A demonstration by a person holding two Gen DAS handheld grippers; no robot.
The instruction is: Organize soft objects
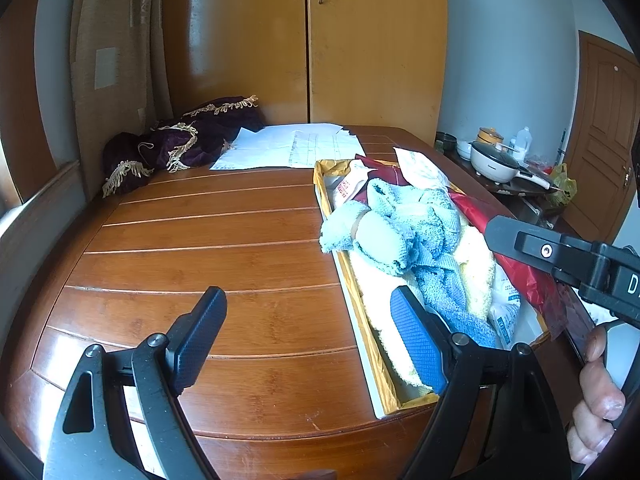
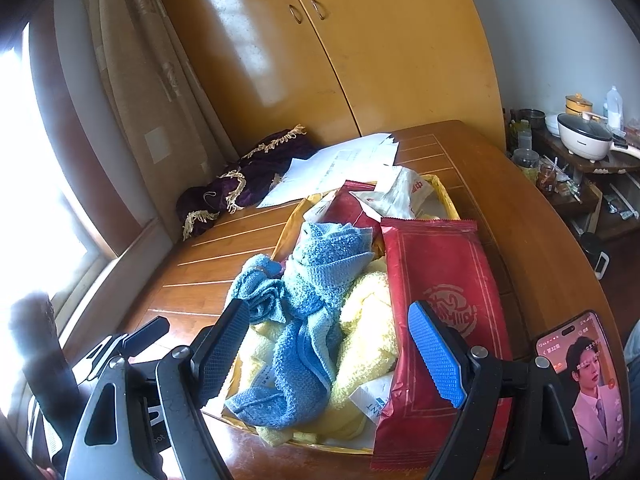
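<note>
A gold-lined box [image 1: 362, 316] sits on the right side of the wooden table [image 1: 200, 240], filled with blue towels [image 1: 416, 236], a yellow towel [image 1: 476, 268], a red packet [image 1: 524, 276] and white packets. My left gripper [image 1: 308, 336] is open and empty; its right finger overlaps the box's near end and its left finger hangs above bare table. My right gripper [image 2: 330, 348] is open and empty, just over the blue towel [image 2: 312, 280] and yellow towel [image 2: 368, 320] in the box [image 2: 288, 220], with the red packet [image 2: 440, 288] at its right finger.
A purple fringed velvet cloth [image 1: 180, 144] and white papers [image 1: 292, 144] lie at the table's far side in front of a wardrobe [image 1: 312, 40]. A lit phone [image 2: 580, 392] leans at the near right edge. A side table holds a cooker [image 2: 584, 136] and jars.
</note>
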